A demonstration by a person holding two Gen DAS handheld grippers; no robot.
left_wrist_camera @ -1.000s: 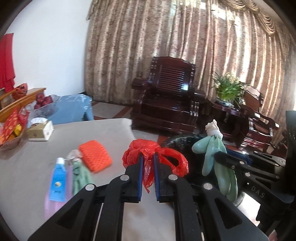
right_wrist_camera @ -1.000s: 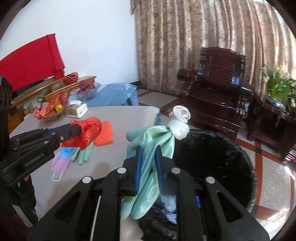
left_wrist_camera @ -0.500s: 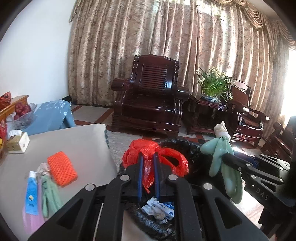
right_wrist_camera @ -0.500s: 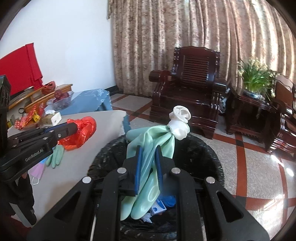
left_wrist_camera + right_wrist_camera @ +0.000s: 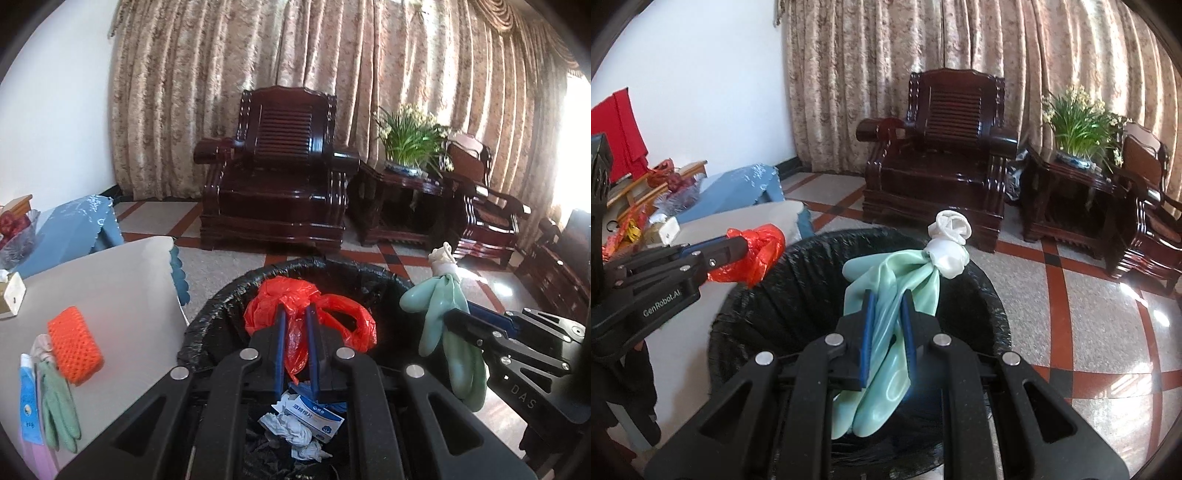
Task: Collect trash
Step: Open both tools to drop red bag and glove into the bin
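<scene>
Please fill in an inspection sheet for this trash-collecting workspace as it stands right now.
Surface: grey table, partly covered.
Job's things: red plastic bag and green rubber glove, both held over the black-lined trash bin; a box and crumpled paper already lie inside the bin.
Clutter: orange mesh sponge, blue tube, second green glove, tissue box on the table.
Grippers: left gripper shut on the bag; right gripper shut on the glove.
Cables: nothing seen.
Surroundings: dark wooden armchair, potted plant, curtains, tiled floor.
</scene>
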